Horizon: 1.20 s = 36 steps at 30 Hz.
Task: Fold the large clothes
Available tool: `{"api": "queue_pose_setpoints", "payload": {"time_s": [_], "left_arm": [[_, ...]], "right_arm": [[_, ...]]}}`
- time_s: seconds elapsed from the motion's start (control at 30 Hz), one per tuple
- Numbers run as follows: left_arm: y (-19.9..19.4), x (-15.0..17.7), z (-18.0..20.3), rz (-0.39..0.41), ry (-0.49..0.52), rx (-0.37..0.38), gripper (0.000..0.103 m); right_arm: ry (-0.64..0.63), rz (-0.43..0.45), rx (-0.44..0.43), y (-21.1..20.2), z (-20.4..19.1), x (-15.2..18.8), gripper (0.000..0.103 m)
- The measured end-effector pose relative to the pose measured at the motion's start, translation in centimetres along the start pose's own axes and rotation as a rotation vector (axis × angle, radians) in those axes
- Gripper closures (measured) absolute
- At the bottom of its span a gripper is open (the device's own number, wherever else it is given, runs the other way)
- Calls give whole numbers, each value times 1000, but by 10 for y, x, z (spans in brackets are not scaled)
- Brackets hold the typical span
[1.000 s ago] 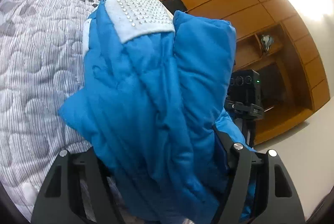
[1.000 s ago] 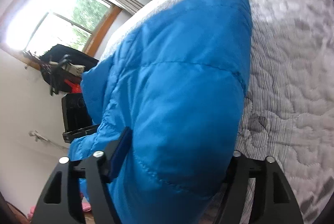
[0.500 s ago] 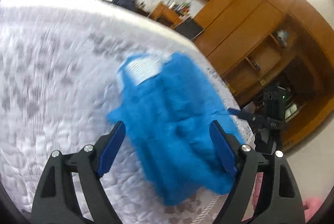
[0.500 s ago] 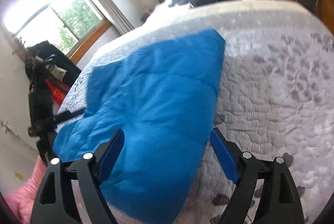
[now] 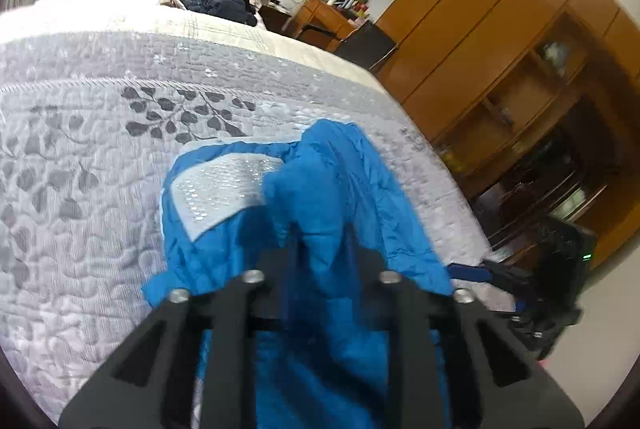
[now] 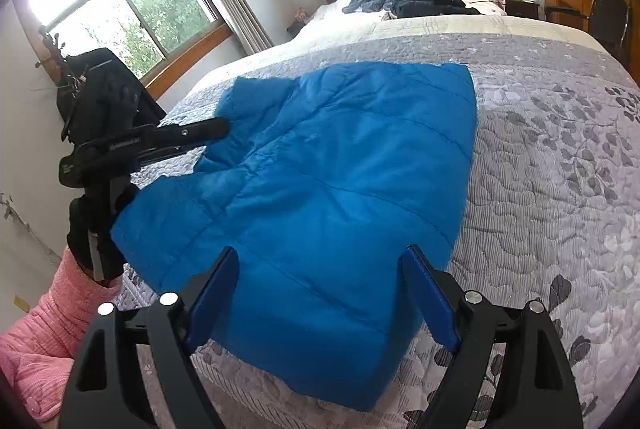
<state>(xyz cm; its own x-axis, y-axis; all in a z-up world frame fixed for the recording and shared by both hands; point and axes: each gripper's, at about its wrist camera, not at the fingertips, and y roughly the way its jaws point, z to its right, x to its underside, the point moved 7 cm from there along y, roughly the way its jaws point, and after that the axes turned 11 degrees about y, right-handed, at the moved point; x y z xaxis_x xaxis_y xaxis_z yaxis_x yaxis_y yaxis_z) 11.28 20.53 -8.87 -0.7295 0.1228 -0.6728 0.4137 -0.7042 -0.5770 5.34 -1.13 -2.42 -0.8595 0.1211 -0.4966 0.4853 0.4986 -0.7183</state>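
A blue padded jacket (image 6: pixel 340 157) lies folded flat on the grey quilted bed (image 6: pixel 560 169). In the left wrist view the jacket (image 5: pixel 340 181) shows a white studded patch (image 5: pixel 224 189) facing up. My left gripper (image 5: pixel 324 253) is shut on a bunched fold at the jacket's near edge. In the right wrist view the left gripper (image 6: pixel 216 127) meets the jacket's left side, held by a hand with a pink sleeve (image 6: pixel 52 329). My right gripper (image 6: pixel 320 269) hangs open just above the jacket's near corner, with nothing between its blue pads (image 6: pixel 428 301).
Dark and grey clothes (image 6: pixel 420 3) are heaped near the wooden headboard. Wooden wardrobes (image 5: pixel 500 29) and a desk (image 5: pixel 324 13) line the right wall. A black camera on a tripod (image 5: pixel 560 257) stands by the bed's corner. A black bag (image 6: pixel 104 85) hangs by the window.
A second ago both grippers held the jacket up; both then opened and it dropped flat on the bed. Now the left gripper has shut on its edge, and the right stays open.
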Motion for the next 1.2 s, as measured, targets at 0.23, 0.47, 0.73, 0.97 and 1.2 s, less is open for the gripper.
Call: {"api": "queue_pose_setpoints", "payload": {"time_s": [0.23, 0.47, 0.73, 0.97, 1.2], "left_arm": [[-32, 29, -23, 24, -24, -26, 98], [-12, 79, -81, -84, -177, -73, 103], [-44, 78, -74, -39, -134, -130, 89], [-88, 70, -30, 19, -53, -250, 22], [-104, 87, 14, -7, 14, -360, 12]], "right_arm": [[-16, -10, -31, 4, -7, 1, 18], [-73, 8, 66, 16, -15, 4, 13], [-27, 10, 38, 3, -16, 2, 13], [-25, 55, 123, -27, -16, 11, 6], [-38, 130, 213, -47, -20, 25, 4]]}}
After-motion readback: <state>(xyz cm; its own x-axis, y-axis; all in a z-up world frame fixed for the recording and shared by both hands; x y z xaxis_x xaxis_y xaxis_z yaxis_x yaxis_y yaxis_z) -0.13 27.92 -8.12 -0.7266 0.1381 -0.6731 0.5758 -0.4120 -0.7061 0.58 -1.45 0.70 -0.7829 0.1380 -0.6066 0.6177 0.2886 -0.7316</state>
